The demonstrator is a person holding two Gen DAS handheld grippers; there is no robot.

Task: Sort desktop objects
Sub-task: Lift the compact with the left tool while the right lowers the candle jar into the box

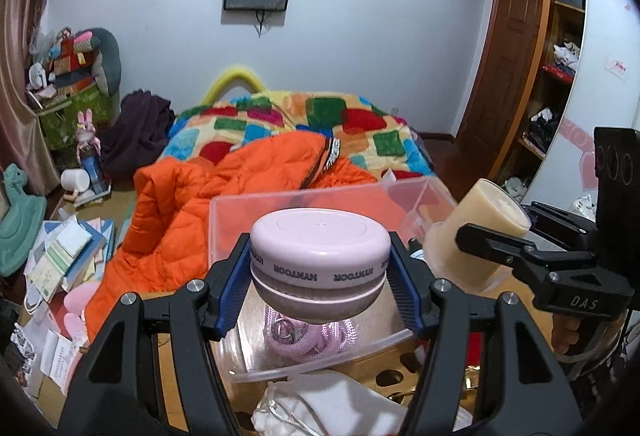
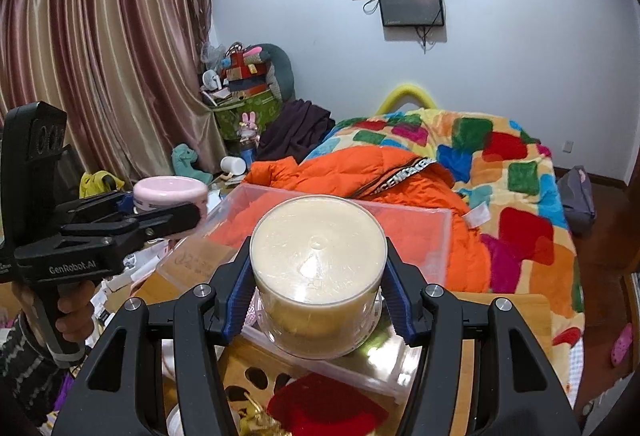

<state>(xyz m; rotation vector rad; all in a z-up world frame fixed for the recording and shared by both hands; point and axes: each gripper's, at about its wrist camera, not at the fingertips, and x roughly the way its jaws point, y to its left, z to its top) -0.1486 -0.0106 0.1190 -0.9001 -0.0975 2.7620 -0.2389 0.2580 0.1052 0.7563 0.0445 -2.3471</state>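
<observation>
Above the clear box [image 1: 320, 195], left gripper [image 1: 320, 268] clamping pink round case [image 1: 320, 248] flat-side up, right gripper [image 2: 318, 288] at 3 o'clock clasping cream cylinder [image 2: 318, 268] upright, undersides hidden.

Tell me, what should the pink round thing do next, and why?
Probably lower it a little and let go. The left hand-held gripper grips the pink round case right above the clear plastic box, where a pink cord already lies.
</observation>
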